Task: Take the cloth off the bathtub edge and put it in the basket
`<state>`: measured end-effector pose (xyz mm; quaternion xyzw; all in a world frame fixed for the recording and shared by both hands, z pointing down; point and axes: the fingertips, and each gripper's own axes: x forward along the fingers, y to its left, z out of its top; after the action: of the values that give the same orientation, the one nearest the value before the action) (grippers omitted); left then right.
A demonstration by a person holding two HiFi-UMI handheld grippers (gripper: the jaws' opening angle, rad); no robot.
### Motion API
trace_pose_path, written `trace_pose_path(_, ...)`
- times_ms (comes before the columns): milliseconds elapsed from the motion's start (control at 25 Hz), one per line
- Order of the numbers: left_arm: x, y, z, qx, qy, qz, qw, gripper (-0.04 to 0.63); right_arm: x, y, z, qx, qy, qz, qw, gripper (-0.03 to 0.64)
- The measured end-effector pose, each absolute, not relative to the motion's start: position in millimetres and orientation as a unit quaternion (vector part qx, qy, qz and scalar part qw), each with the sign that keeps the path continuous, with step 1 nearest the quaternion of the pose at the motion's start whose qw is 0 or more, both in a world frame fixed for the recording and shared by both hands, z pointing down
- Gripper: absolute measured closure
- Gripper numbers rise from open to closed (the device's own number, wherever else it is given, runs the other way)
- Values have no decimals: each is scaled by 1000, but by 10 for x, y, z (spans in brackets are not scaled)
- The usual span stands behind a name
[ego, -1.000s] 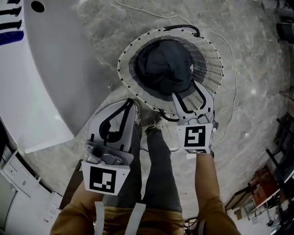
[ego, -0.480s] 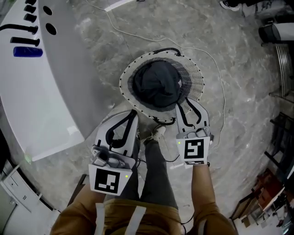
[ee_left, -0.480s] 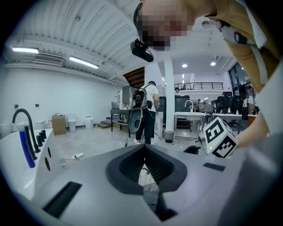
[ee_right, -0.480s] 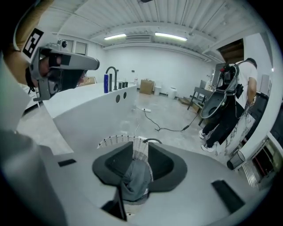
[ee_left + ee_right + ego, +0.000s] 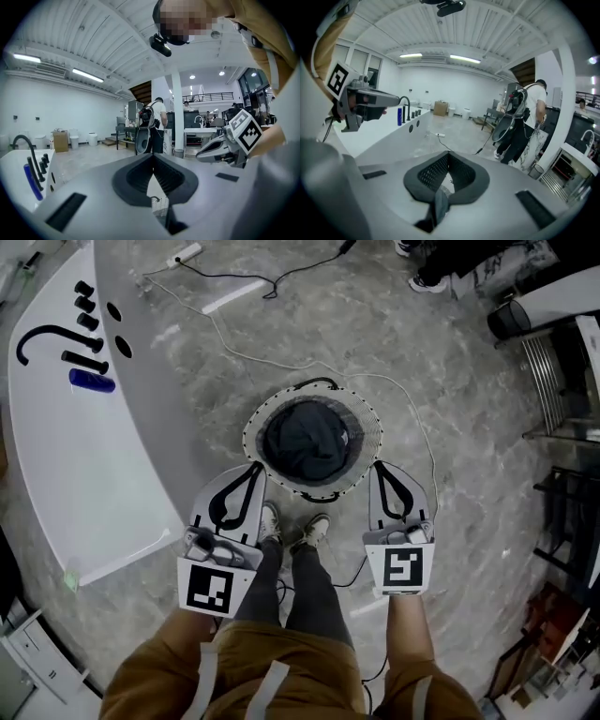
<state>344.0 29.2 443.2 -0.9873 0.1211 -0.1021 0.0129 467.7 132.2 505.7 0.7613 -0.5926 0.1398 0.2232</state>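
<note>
Now one dark cloth (image 5: pixel 307 439) sits inside the one wire basket (image 5: pixel 371 439) on a bright hall's grey marbled floor (image 5: pixel 469 427), near one white bathtub (image 5: pixel 66 456). The left gripper (image 5: pixel 255 468) and right gripper (image 5: pixel 380 465) are both closed and empty.

Cool, even light falls from ceiling strip lights (image 5: pixel 464 59); the stone floor (image 5: pixel 450 409) has a soft sheen, shadows faint. Wide-angle views bend and darken at the edges

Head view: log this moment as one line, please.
cloth: in basket on floor | left gripper: shut, empty | right gripper: shut, empty | both held above floor beside basket
</note>
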Motion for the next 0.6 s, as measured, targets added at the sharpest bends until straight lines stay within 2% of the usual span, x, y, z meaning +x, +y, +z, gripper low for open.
trace_pose_path(200,3349,334,3850,-989,125,-77,10,589,4685,1574,4321,803,-558,132,163,612)
trace_pose_path(600,3056,521,2857,-990,130,-30,37,589,4483,2025,3101,826,-543,81,131,612)
